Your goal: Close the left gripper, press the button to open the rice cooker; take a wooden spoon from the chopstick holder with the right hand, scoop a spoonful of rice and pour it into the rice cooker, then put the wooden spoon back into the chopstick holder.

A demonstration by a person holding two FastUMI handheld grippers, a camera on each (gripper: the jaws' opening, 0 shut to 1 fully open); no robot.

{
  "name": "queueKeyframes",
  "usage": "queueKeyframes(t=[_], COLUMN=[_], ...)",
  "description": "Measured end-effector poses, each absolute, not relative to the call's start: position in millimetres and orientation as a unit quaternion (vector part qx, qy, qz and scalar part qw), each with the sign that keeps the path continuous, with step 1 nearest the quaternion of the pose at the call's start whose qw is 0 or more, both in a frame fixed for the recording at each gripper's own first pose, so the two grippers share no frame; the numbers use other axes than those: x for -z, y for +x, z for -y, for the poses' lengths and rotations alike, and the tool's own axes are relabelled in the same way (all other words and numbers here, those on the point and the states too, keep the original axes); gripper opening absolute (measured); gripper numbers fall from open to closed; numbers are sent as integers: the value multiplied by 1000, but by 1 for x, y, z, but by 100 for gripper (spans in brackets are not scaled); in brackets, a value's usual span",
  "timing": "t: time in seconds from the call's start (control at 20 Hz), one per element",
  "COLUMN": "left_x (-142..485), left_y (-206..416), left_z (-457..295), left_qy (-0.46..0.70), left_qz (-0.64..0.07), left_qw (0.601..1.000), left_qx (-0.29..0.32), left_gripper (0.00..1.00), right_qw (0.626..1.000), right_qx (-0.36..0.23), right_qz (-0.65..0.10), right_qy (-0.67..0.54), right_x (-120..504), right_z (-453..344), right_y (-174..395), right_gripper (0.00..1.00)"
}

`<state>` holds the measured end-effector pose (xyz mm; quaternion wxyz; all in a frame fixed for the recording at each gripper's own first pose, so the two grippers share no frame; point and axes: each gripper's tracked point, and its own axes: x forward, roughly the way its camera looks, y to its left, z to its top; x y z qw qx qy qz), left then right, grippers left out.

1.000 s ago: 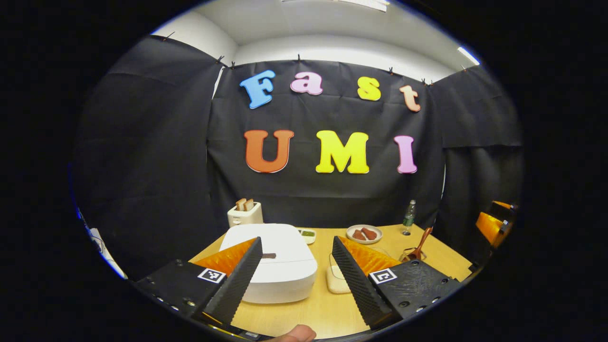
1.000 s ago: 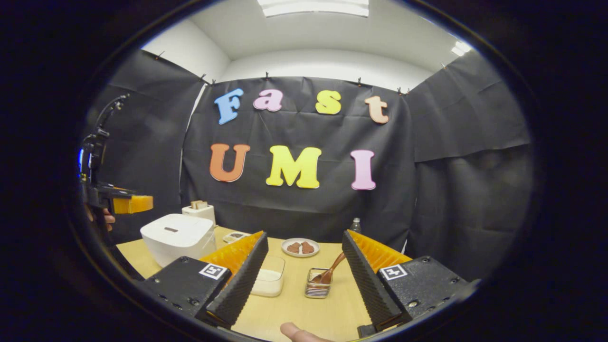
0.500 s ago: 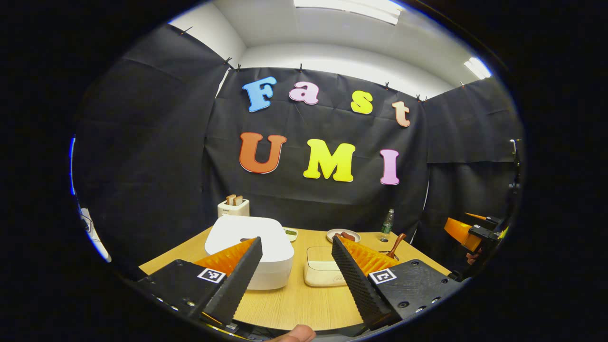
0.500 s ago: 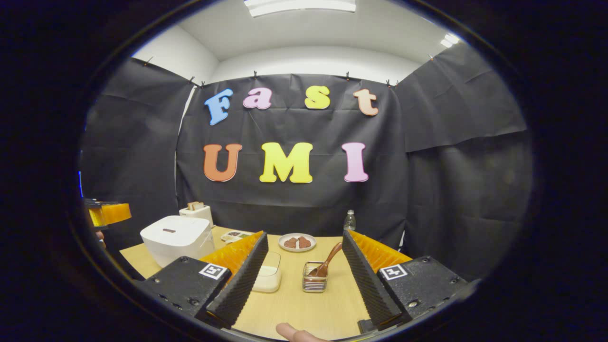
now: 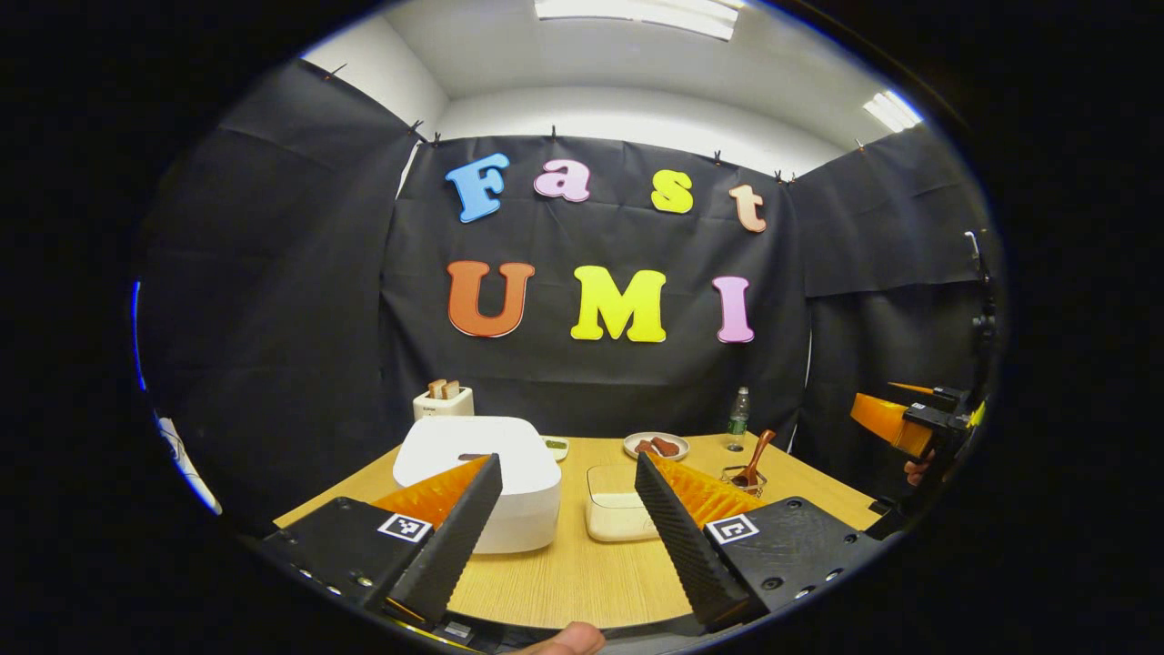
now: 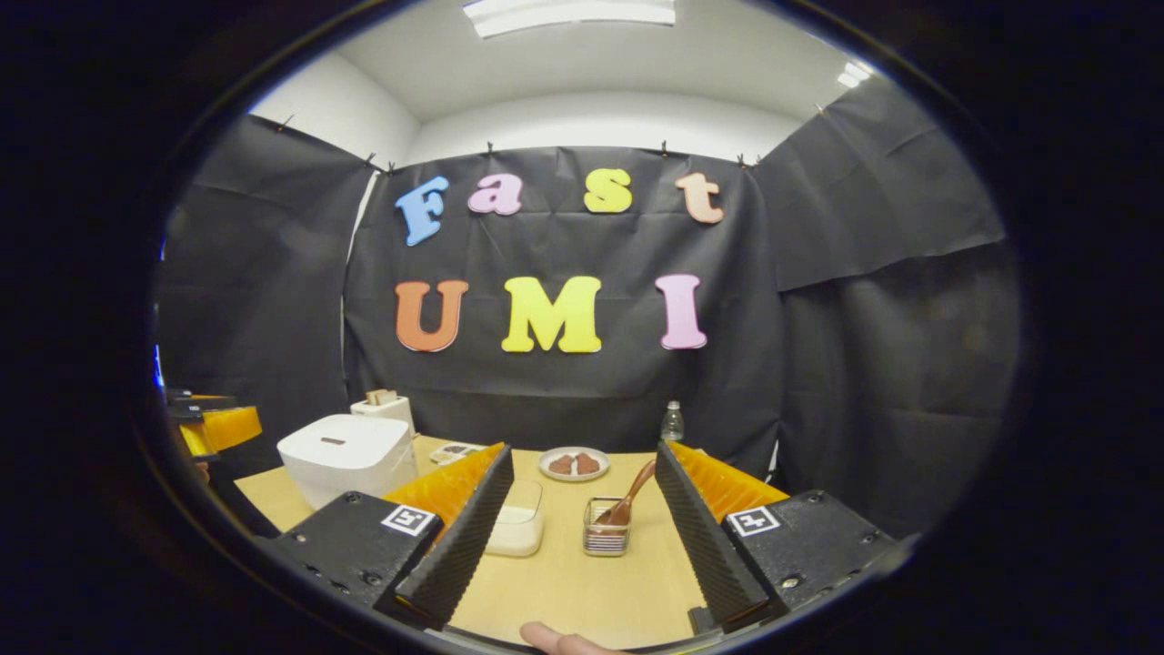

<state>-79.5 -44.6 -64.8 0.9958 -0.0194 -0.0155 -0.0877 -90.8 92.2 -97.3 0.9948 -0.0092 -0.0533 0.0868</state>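
A white rice cooker [image 5: 477, 478] with its lid down stands on the left of the wooden table [image 5: 582, 573]; the right gripper view shows the cooker [image 6: 350, 455] at the left. Beside it sits a clear box of rice [image 5: 614, 514] [image 6: 518, 528]. A wooden spoon [image 6: 629, 505] leans in a small wire chopstick holder [image 6: 605, 539], also at the right of the left gripper view [image 5: 741, 475]. My left gripper [image 5: 568, 537] hangs open short of the table's near edge. My right gripper [image 6: 582, 537] is open too, back from the holder, nothing between its fingers.
A toaster with bread [image 5: 443, 400] stands behind the cooker. A plate of brown food [image 6: 573, 464], a small dish [image 5: 556, 446] and a water bottle [image 6: 671, 423] line the back of the table. The other gripper and a hand [image 5: 909, 428] show at far right.
Both grippers have drawn back and up from the table, so the cooker, rice box and holder look smaller and farther. Both have stayed open.
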Motion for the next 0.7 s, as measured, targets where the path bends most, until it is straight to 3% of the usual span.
queueKeyframes(t=[0.7], left_x=[71], left_y=[-82], left_z=[23], left_qy=[-28], left_qz=[29], left_qw=[996], left_qx=[81], left_gripper=[94], right_qw=[994], right_qx=[-93], right_qz=[52], right_qy=[-6], right_x=[102], right_z=[-110], right_y=[-87], right_gripper=[100])
